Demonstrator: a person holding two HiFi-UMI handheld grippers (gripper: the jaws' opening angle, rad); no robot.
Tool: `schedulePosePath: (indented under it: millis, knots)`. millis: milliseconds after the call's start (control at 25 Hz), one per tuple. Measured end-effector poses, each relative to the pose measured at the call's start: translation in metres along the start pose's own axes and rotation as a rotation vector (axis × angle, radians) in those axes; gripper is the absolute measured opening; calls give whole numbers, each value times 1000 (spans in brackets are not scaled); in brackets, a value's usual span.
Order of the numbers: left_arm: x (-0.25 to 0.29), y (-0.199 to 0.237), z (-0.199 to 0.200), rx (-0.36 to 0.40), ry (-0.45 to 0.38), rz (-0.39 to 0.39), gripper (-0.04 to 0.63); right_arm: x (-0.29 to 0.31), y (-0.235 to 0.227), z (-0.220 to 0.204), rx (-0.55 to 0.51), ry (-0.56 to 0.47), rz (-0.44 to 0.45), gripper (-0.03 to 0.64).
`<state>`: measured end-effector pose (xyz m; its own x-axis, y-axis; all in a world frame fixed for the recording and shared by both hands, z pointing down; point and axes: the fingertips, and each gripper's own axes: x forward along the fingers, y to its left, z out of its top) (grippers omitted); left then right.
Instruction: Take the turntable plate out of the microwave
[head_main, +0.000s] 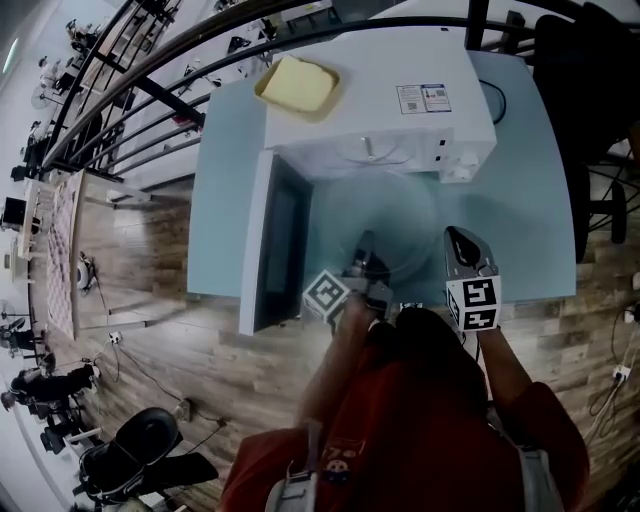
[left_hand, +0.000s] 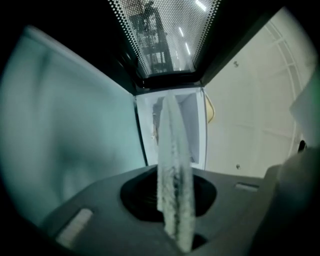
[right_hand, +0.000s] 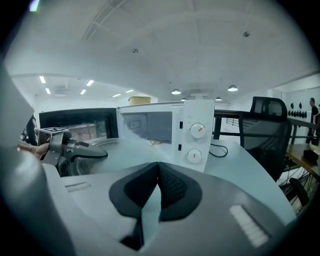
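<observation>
Over the blue table (head_main: 530, 220), mid-frame, we have the turntable plate (head_main: 400, 215) out of the microwave (head_main: 380, 85) — left gripper (head_main: 365, 243) pinching its rim, right gripper (head_main: 458, 238) closed empty.

I read the turntable plate (left_hand: 172, 165) as clear glass w/ a frosty, rough-looking rim. The microwave (head_main: 370, 105) shell is white & glossy, its door screen (left_hand: 165, 35) perforated metal. The table (head_main: 520, 200) is pale blue, smooth, matt; the floor (head_main: 150, 340) wood-look planks. My right gripper (right_hand: 158, 172) is matt grey plastic, its pads (right_hand: 172, 187) black & ribbed.
</observation>
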<state>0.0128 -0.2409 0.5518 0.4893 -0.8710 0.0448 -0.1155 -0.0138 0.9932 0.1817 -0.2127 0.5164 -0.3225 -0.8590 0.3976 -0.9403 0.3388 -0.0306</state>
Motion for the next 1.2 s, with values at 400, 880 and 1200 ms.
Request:
schedulePosePath:
  millis: [400,880,1200]
  knots:
    - [-88,-39,-26,30,10,-27,21,-82,28,8,38,-82,-59,0]
    - [-210,-61,-63,44,-8,-9,21,-186,75,1,24,-157,-48,0]
    - [-252,-78,-77,40,-29,-24,21,-222,92,5,22,-218,-50,0]
